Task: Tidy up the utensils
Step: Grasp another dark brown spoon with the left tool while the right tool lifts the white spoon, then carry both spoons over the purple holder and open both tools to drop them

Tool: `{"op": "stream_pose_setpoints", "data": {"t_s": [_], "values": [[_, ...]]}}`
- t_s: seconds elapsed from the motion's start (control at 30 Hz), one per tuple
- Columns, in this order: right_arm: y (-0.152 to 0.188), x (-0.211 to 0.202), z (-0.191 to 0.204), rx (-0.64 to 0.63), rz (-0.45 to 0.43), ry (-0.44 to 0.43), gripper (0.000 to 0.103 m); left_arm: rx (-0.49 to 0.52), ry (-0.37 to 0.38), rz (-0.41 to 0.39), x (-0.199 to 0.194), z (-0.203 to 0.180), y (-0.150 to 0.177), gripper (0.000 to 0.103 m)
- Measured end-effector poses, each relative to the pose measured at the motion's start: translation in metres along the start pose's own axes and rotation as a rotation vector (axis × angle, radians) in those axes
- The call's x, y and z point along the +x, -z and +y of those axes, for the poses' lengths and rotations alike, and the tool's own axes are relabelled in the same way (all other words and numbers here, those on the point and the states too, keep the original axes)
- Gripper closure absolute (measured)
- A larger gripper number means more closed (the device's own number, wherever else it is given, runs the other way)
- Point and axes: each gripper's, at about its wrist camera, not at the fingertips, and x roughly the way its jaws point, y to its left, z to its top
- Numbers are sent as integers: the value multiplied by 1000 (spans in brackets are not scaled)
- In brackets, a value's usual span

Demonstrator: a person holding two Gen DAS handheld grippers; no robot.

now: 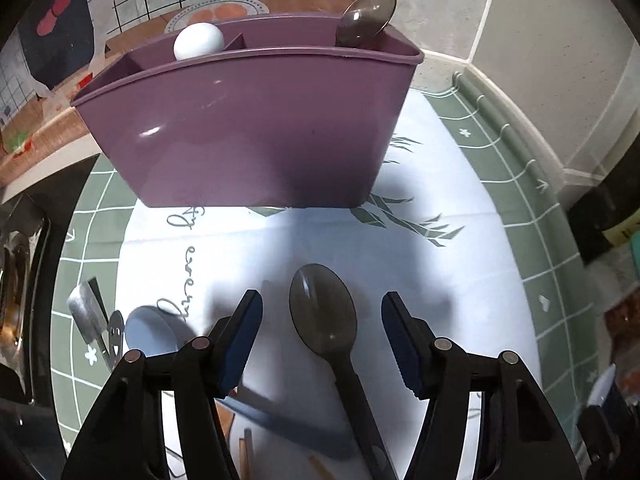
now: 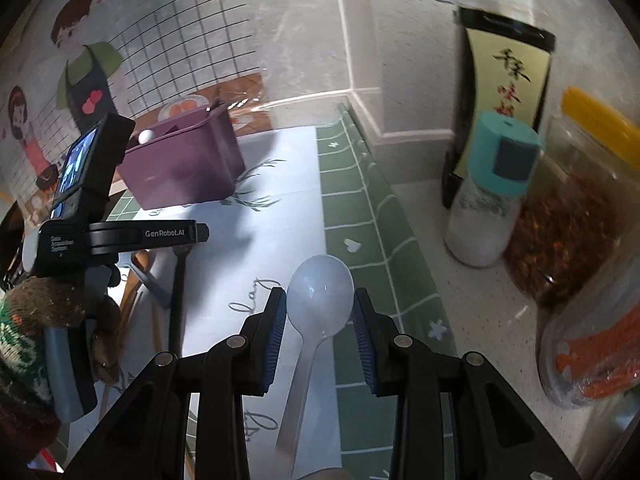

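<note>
left gripper (image 1: pixel 322 334): jaws wide, dark translucent spoon (image 1: pixel 324 316) lying between the pads on the white-and-green mat (image 1: pixel 520 184), untouched. purple utensil caddy (image 1: pixel 248 128) just beyond, holding a white spoon (image 1: pixel 199 41) at left and a second dark spoon (image 1: pixel 368 16) at right. right gripper (image 2: pixel 320 316): pads closed against the bowl of a white plastic spoon (image 2: pixel 320 300), above the mat edge. salt shaker (image 2: pixel 486 192) far right.

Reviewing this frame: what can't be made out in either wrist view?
- Purple caddy contents: left wrist view, near wall hides all but a white spoon bowl and a grey one.
- Grey spoon handle end: left wrist view, hidden behind the left gripper.
- Bottle top: right wrist view, blurred and cropped.
</note>
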Motion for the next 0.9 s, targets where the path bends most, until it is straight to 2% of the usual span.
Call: {"op": "stream_pose_setpoints", "data": {"t_s": [0.13, 0.23, 0.3, 0.37, 0.47, 0.57, 0.73, 0.9], "values": [[2, -1, -4, 6, -1, 9, 72, 44, -23, 14, 8, -6, 0, 49], [2, -2, -4, 5, -3, 11, 72, 62, -50, -5, 5, -9, 0, 54], [0, -3, -2, 0, -5, 11, 72, 61, -43, -12, 4, -7, 1, 56], [-1, -5, 1, -5, -9, 7, 72, 46, 1, -11, 3, -2, 3, 66], [-3, -8, 8, -27, -27, 1, 72, 22, 62, -13, -5, 8, 10, 67], [-5, -9, 13, -33, -31, -17, 72, 30, 124, -64, -27, 22, 23, 67], [-7, -6, 19, -29, -20, -58, 72, 75, 146, -138, -67, 40, 45, 67], [-18, -10, 28, -35, -27, -113, 72, 69, 151, -215, -112, 61, 58, 67]]}}
